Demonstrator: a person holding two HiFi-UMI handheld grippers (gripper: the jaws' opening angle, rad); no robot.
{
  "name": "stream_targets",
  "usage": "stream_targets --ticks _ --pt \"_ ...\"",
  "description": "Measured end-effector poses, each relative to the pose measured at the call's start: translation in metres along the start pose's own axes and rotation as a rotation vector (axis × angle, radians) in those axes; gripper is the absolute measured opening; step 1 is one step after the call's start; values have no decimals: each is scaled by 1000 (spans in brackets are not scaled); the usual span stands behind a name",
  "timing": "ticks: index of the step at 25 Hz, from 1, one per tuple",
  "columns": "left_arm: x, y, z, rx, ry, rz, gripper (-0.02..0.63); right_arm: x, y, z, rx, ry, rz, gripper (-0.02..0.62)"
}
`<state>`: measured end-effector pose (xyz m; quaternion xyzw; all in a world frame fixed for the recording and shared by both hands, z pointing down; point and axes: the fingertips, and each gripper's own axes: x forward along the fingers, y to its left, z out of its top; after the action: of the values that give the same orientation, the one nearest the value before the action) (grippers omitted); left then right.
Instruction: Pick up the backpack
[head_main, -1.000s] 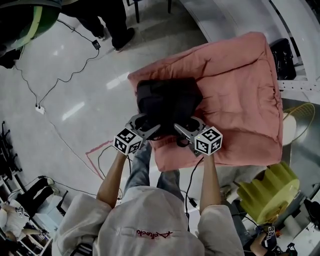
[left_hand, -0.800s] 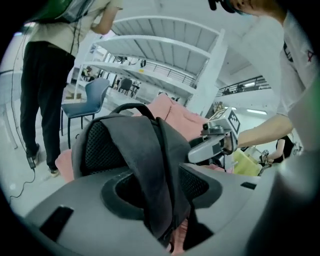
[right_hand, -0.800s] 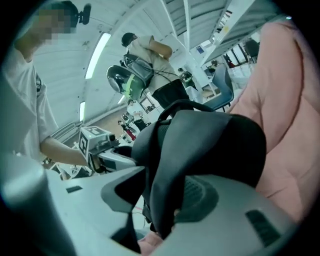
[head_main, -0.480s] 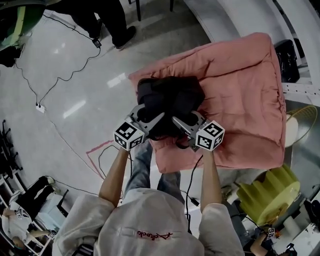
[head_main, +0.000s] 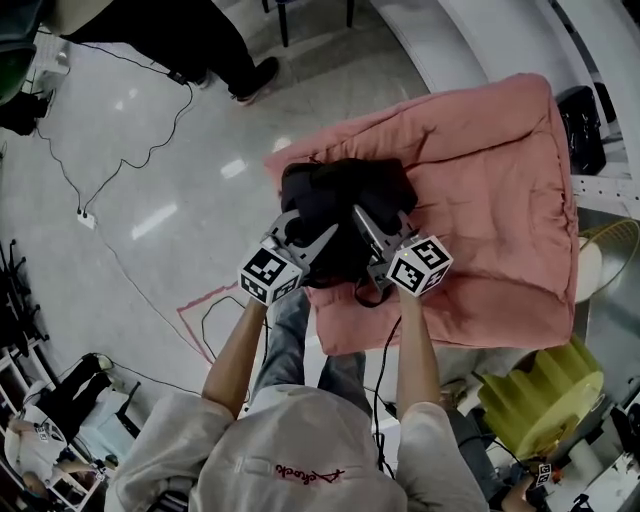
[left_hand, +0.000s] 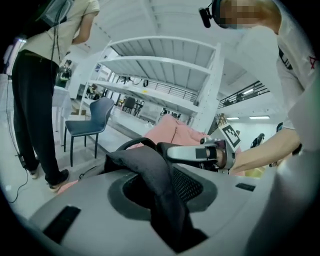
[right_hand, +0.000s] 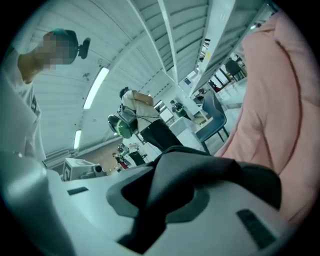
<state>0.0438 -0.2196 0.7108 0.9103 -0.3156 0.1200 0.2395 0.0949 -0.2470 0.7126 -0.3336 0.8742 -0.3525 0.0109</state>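
the jaws of the left gripper (head_main: 312, 235) and the right gripper (head_main: 378, 235) have just been closing; both are pinched on black fabric of the backpack (head_main: 340, 195), found on the pink mattress (head_main: 490, 170).

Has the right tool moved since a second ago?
Yes. The right tool has pushed farther in from the near edge of the pink cushion; its jaws have just been closing on the backpack fabric.

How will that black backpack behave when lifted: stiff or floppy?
Probably floppy: the backpack creases inside the left hand-held gripper and right hand-held gripper, whose jaws have just been closing. Likely sags between grips. Slumped on the cushion, perhaps lightly filled.
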Motion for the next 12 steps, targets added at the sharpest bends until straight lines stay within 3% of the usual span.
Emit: stream_targets --ticks 3,6,12 --pt "6 3 4 2 -22 40 112 0 -2 0 -71 7 -75 75" --pt "9 6 12 -65 -72 52 98 0 1 1 -120 5 -135 67" --pt "14 7 9 -127 -97 51 97 0 5 -3 -150 7 -182 58"
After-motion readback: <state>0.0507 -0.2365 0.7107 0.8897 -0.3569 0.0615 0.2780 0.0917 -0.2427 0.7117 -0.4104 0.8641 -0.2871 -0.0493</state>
